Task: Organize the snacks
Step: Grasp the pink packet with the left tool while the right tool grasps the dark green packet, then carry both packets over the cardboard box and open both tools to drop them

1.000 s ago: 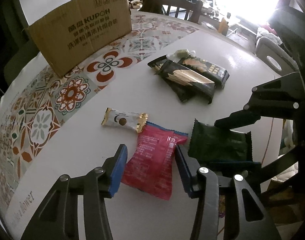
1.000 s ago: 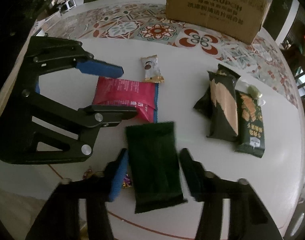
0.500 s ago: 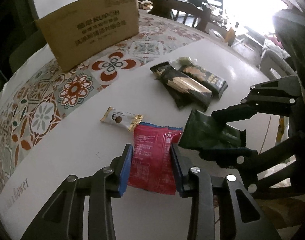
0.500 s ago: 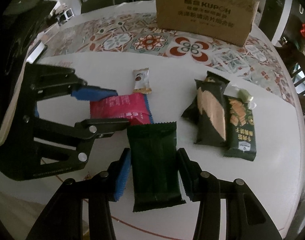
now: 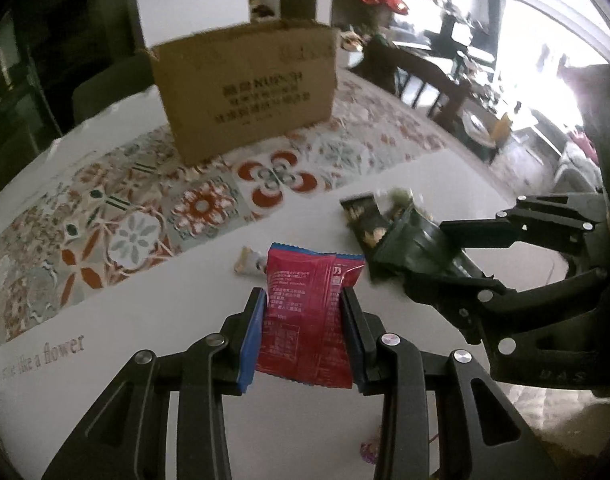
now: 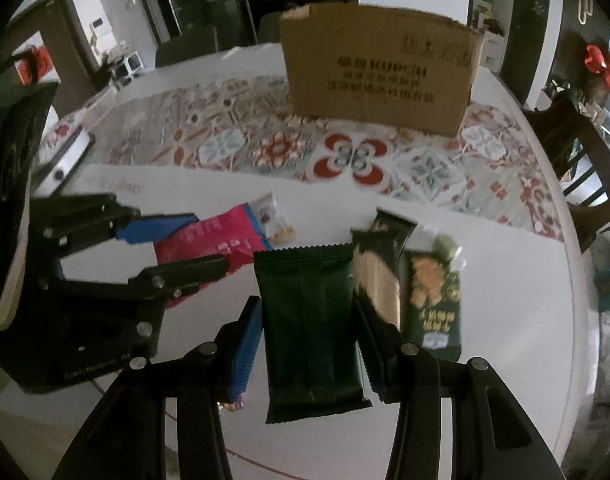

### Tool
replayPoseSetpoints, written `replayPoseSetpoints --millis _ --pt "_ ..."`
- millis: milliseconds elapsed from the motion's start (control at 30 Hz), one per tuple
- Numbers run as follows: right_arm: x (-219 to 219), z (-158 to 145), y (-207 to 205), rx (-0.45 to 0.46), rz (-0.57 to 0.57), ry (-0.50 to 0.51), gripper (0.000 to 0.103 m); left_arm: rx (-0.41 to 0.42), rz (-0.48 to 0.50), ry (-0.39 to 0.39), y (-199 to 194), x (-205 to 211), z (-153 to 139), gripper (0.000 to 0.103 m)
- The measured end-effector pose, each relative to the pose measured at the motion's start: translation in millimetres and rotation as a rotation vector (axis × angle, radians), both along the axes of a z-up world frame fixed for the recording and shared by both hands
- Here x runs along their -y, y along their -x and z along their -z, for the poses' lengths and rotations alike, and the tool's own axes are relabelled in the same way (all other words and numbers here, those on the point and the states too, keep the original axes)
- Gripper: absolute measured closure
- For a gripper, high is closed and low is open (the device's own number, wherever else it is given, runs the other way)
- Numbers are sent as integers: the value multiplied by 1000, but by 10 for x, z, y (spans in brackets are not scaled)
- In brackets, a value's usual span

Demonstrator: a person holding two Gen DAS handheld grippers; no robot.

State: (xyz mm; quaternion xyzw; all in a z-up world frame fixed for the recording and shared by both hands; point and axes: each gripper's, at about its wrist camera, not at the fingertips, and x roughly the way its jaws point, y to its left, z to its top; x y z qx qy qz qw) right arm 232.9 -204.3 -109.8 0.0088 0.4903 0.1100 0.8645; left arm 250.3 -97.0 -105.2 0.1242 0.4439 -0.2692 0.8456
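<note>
A red packet (image 5: 305, 312) is clamped between the pads of the left gripper (image 5: 303, 334) and held above the white surface (image 5: 145, 320). A dark green packet (image 6: 311, 320) is gripped in the same way by the right gripper (image 6: 309, 348), just beside it. Three more snacks are left lying on the surface, with a cardboard box (image 6: 379, 76) standing upright beyond them on the patterned cloth (image 6: 265, 140).

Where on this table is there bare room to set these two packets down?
Bare white table lies left of the red packet, below the patterned runner. More lies right of the green cracker pack. The middle is crowded: small wrapped snack, dark green packet.
</note>
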Motion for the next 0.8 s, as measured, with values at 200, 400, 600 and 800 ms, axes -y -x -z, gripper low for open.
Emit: replayPoseSetpoints --millis 200,400,600,800 --pt "105 -250 -108 59 22 -18 56 49 -114 60 -96 -38 -290 67" --pt "217 -519 -238 125 51 -45 56 116 -191 134 -201 -53 -599 67" --pt "349 -768 -388 187 75 -86 56 192 -208 156 -308 -13 -854 67" --pt "466 -1003 -596 258 98 -92 56 270 -227 165 -463 28 -1106 67"
